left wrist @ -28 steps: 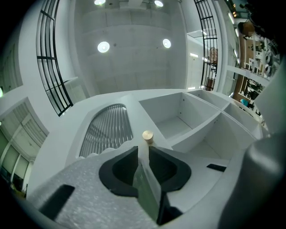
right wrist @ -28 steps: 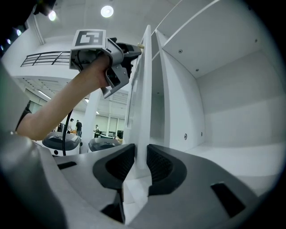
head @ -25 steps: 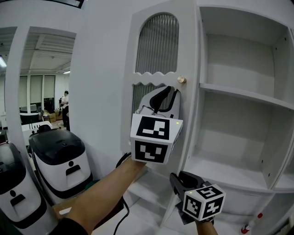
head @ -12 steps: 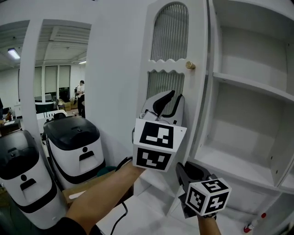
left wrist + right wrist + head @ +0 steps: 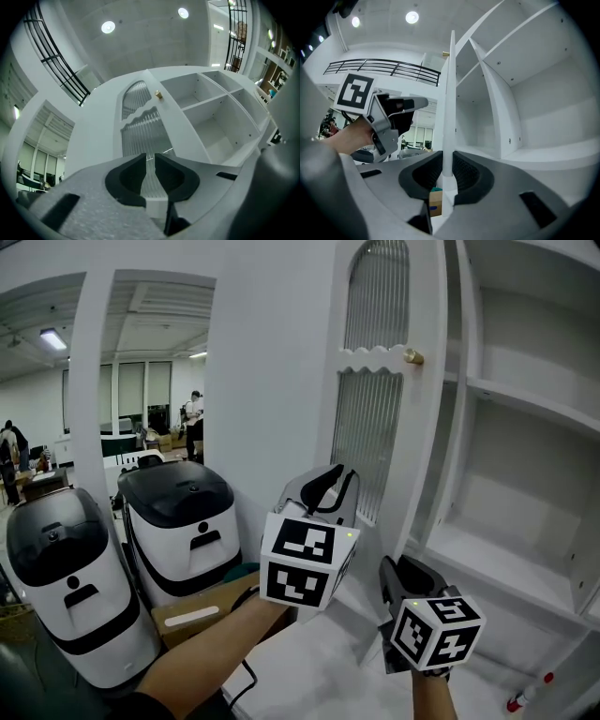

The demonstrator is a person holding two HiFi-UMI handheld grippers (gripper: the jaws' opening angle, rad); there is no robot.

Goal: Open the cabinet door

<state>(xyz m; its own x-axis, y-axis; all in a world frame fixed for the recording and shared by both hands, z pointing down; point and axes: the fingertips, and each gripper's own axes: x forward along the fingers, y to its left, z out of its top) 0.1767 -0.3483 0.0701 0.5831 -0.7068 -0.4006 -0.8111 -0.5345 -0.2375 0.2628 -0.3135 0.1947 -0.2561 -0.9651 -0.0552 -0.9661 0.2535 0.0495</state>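
The white cabinet door [image 5: 370, 427] with ribbed glass panels and a brass knob [image 5: 412, 357] stands swung open beside bare shelves. My left gripper [image 5: 333, 479] hangs in front of the door's lower panel, well below the knob and apart from the door. In the left gripper view the left gripper [image 5: 150, 166] shows a narrow gap with nothing in it; its jaws have just been closing. My right gripper [image 5: 394, 570] sits at the door's free edge. In the right gripper view the door [image 5: 451, 93] is edge-on and fills the gap of the right gripper [image 5: 447, 171], whose jaws have just been closing on it.
Open white shelves [image 5: 525, 409] lie to the right of the door. Two white machines with black lids [image 5: 183, 521] [image 5: 66, 568] stand on the floor at the left, with a cardboard box [image 5: 202, 610] and a black cable [image 5: 248, 681] near them.
The left gripper has sunk from just under the knob to the door's lower panel. The right gripper has stayed at the door's edge. The view has shifted, so the door sits further right.
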